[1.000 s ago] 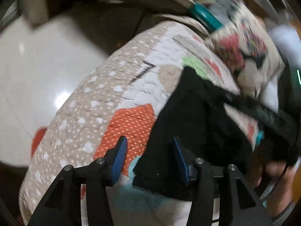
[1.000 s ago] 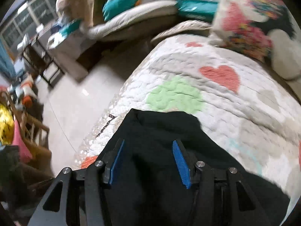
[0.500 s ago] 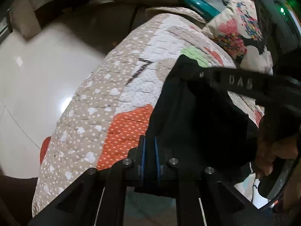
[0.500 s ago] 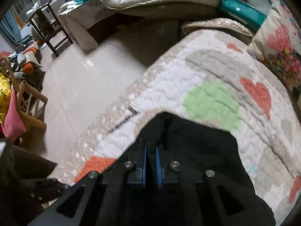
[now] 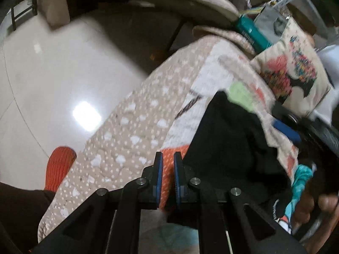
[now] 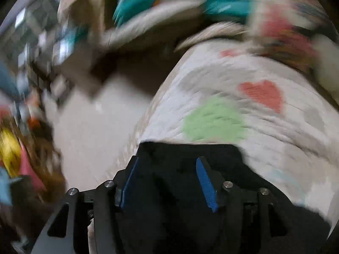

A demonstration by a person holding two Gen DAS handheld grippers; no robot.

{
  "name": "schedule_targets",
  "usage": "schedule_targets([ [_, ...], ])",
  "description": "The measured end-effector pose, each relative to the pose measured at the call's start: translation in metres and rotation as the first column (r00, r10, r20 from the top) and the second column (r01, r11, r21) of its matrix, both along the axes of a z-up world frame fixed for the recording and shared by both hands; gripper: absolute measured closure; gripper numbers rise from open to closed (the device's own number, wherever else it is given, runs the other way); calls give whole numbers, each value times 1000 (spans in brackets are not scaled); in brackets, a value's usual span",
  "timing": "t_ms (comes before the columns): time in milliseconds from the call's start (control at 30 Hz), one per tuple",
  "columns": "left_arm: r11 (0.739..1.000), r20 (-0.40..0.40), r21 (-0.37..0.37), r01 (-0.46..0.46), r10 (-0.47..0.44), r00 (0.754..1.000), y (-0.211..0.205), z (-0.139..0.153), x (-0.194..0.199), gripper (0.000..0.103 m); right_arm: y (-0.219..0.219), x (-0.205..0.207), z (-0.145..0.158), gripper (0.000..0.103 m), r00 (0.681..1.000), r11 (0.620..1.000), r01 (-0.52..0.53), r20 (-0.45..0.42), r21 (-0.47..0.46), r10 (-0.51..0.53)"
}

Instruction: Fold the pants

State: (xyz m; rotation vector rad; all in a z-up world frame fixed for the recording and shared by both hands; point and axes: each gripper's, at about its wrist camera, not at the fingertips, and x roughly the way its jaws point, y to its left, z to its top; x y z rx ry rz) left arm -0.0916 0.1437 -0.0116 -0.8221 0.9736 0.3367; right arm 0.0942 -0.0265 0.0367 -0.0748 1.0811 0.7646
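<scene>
The black pants (image 5: 228, 148) are lying folded on the quilt (image 5: 135, 127), the left claw (image 5: 168, 176) sitting nearly closed on nothing, the right claw (image 6: 167, 182) having just been opening wide above the cloth, leaving perhaps one fold.

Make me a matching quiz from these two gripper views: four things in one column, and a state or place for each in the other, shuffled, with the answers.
Column one:
1. left gripper
2. right gripper
3. pants
4. cushion

Column two:
A. jaws wide apart
B. black, lying on the quilt
C. jaws almost together, nothing gripped
D. printed, at the quilt's far end

Pairs: 1-C, 2-A, 3-B, 4-D.

The right gripper's jaws have just been opening. The pants lie below them, not pinched.
</scene>
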Motion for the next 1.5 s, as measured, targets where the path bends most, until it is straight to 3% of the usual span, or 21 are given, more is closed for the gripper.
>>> schedule_targets([
  [100, 998, 48, 43, 36, -38, 998, -12, 14, 4, 87, -54, -14, 17, 43, 992, 994, 110, 66, -1, -110],
  [200, 989, 46, 93, 115, -119, 992, -32, 17, 16, 79, -87, -39, 13, 60, 984, 987, 160, 76, 14, -160],
  [333, 970, -60, 143, 199, -192, 979, -55, -3, 31, 75, -90, -62, -14, 62, 982, 983, 185, 37, 5, -185],
  [433, 960, -56, 192, 205, -197, 979, -58, -3, 30, 73, -83, -73, -34, 62, 982, 982, 191, 10, -5, -191],
  [500, 963, -52, 175, 205, -199, 979, -55, -5, 29, 73, -86, -79, -37, 60, 977, 977, 211, 37, 15, -211],
  [567, 970, -50, 150, 193, -188, 981, -50, -7, 30, 72, -91, -87, -37, 52, 974, 976, 216, 66, 28, -218],
  [667, 976, -50, 120, 180, -175, 983, -46, -6, 28, 69, -97, -99, -34, 51, 974, 977, 205, 91, 51, -209],
  [767, 981, -49, 92, 169, -165, 985, -44, -5, 28, 69, -94, -100, -45, 52, 979, 981, 189, 63, 44, -192],
  [800, 982, -50, 81, 169, -165, 985, -42, -5, 28, 69, -91, -100, -51, 57, 983, 983, 180, 25, 43, -181],
  [833, 983, -50, 71, 167, -164, 985, -40, -5, 26, 69, -91, -99, -55, 80, 984, 983, 180, -10, 42, -179],
  [933, 987, -72, 63, 149, -145, 987, -34, -5, 25, 68, -100, -102, -56, 83, 976, 976, 217, -23, 9, -217],
  [1000, 987, -111, 65, 150, -142, 984, -34, -11, 26, 62, -117, -102, -54, 77, 958, 957, 287, -5, -34, -287],
  [1067, 983, -121, 92, 159, -147, 982, -38, -11, 26, 60, -135, -100, -49, 72, 912, 901, 410, 73, -143, -404],
  [1133, 978, -131, 118, 171, -155, 979, -43, -8, 27, 59, -150, -100, -41, 72, 882, 874, 471, 94, -122, -462],
  [1200, 981, -127, 113, 160, -146, 981, -42, -9, 25, 58, -150, -102, -26, 72, 892, 895, 446, 80, 5, -445],
  [1333, 988, -112, 80, 134, -125, 986, -36, -10, 22, 58, -115, -103, -12, 72, 953, 938, 294, 15, 184, -302],
  [1433, 993, -103, 50, 111, -105, 989, -30, -9, 20, 58, -87, -98, -27, 70, 972, 953, 233, -28, 193, -232],
  [1500, 994, -91, 45, 95, -90, 992, -25, -6, 19, 58, -82, -84, -52, 68, 964, 960, 261, -86, 98, -253],
])
